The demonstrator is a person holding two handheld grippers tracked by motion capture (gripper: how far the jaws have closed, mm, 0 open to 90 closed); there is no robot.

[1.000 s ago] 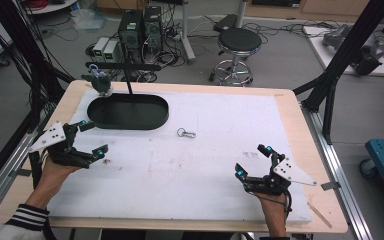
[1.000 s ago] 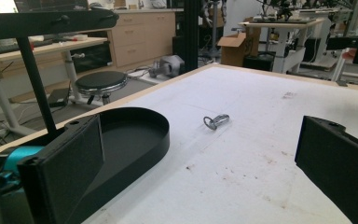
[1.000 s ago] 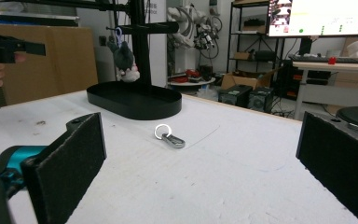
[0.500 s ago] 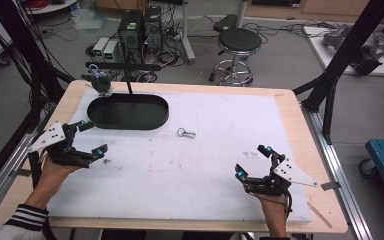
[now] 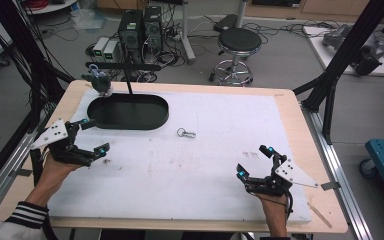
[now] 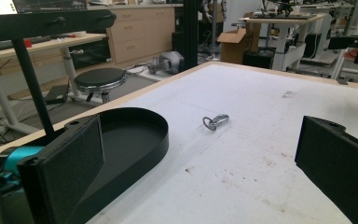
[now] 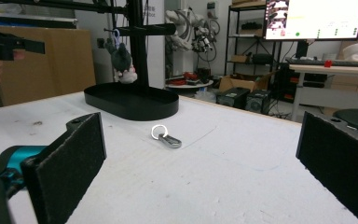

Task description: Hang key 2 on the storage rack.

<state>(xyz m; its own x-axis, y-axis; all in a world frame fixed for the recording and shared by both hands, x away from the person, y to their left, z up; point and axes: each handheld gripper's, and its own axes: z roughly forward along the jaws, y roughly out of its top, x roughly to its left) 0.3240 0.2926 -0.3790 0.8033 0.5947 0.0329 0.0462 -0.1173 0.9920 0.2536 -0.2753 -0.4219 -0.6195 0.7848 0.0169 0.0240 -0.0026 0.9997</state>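
1. The left claw (image 5: 89,136) is at the left side of the high view, held in a hand (image 5: 50,170) with a striped sleeve below it.
2. Its two black jaws are wide apart and hold nothing.
3. The right claw (image 5: 254,161) is at the lower right of the high view, just above the white mat (image 5: 220,165) that covers the counter (image 5: 307,150).
4. Its jaws are wide apart too, and nothing is between them.
5. A small metal key ring clip (image 5: 185,133) lies flat on the white mat, near the middle of the high view, a bit above center.
6. The clip is well apart from both claws.
7. In the left gripper view the clip (image 6: 215,121) sits in the middle of the frame, between the two jaws but farther off.
8. In the right gripper view the clip (image 7: 166,136) lies near the middle, with its ring end to the left.
9. A black oval tray (image 5: 155,117) sits at the upper left of the mat, near the clip but not touching it.
10. A black stand (image 5: 127,80) rises from the tray, and a small grey plush toy (image 5: 100,82) hangs from its bar.
11. The left claw is just beside the tray's left end.
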